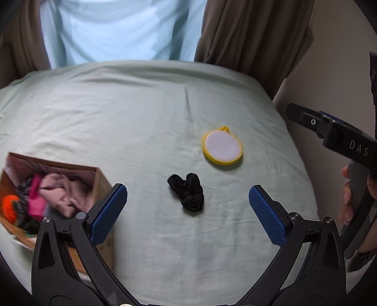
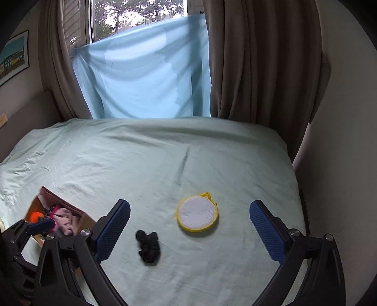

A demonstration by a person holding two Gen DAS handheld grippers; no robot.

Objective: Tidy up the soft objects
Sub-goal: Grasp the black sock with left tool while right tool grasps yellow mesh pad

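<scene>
Stretching across nearly everything is the bed (image 1: pixel 141 106), dressed in a pale green sheet with a few soft wrinkles. Behind it hang brown curtains (image 2: pixel 259 58), a light blue cloth (image 2: pixel 146 75) draped between them, and above that a strip of window (image 2: pixel 139 14) with trees outside.

Down on the left side of the sheet sits the cardboard box (image 1: pixel 101 179), open at the top and stuffed with soft things: a pinkish cloth (image 1: pixel 63 190), something magenta, something orange.

Both tools are up over the near edge of the bed. The left gripper (image 1: pixel 188 207) has its blue pads spread wide with nothing between them. The right gripper (image 2: pixel 189 226) is likewise spread wide and carrying nothing; in the left wrist view its black body juts in from the right, a hand (image 1: pixel 348 202) wrapped round the handle.

Out on the sheet lies the round yellow-rimmed pad (image 2: pixel 197 213), white mesh face up, framed between the right gripper's fingers in that view but well ahead of them.

Smallest of all, the black sock (image 1: pixel 187 195), bunched up, lies just nearer than the pad and apart from it, right of the box, on the sheet ahead of the left gripper's gaping fingers.
</scene>
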